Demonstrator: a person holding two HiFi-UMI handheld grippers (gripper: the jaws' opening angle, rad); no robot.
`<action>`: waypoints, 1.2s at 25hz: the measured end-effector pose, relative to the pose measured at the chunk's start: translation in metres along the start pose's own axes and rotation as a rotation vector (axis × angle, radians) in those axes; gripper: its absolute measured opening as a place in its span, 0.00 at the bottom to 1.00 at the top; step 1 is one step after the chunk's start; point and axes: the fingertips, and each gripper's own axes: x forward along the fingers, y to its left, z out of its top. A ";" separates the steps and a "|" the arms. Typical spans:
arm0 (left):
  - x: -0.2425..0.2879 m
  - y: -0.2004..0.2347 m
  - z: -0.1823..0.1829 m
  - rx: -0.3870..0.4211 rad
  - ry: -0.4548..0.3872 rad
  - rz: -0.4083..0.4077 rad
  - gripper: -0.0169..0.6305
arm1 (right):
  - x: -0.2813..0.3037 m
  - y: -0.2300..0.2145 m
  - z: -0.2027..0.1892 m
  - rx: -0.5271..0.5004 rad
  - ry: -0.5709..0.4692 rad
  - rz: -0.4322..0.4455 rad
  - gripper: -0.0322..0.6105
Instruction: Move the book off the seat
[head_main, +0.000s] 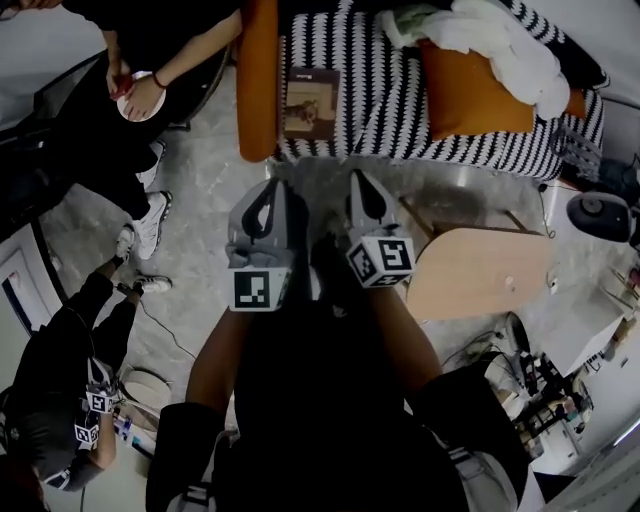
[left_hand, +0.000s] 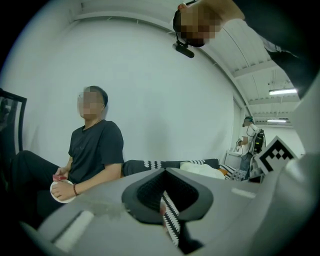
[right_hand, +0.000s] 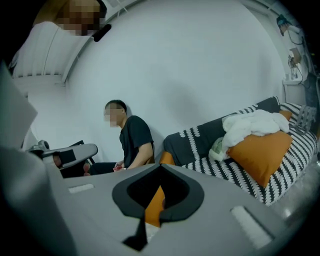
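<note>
While the book (head_main: 311, 102) lay flat on the seat of the black-and-white striped sofa (head_main: 400, 125), near its left end and just beside the orange bolster (head_main: 257, 80), neither of my grippers touched it. It showed a brownish cover with a picture on it, and nothing rested on it. Farther right on the same seat an orange cushion (head_main: 470, 95) leaned against the back, with a rumpled white blanket (head_main: 500, 40) heaped on it.

My left gripper (head_main: 272, 190) and right gripper (head_main: 362, 185) hung side by side over the grey floor in front of the sofa, both aimed at it and well short of the book. I had the left jaws pressed together with nothing between them; only a sliver of striped fabric showed through their slit in the left gripper view. My right jaws were likewise closed and empty, with orange showing behind them.

To my left a seated person (head_main: 150, 60) in a dark shirt held a white cup (head_main: 135, 100). A light wooden round table (head_main: 480, 270) stood at my right.
</note>
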 end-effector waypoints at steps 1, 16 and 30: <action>0.005 0.002 -0.004 -0.005 -0.001 -0.004 0.04 | 0.005 -0.004 -0.006 0.008 0.005 -0.004 0.06; 0.051 0.030 -0.081 -0.059 0.043 -0.048 0.04 | 0.070 -0.045 -0.104 0.112 0.070 -0.019 0.08; 0.082 0.041 -0.129 -0.099 0.058 -0.072 0.04 | 0.121 -0.088 -0.175 0.153 0.143 -0.044 0.15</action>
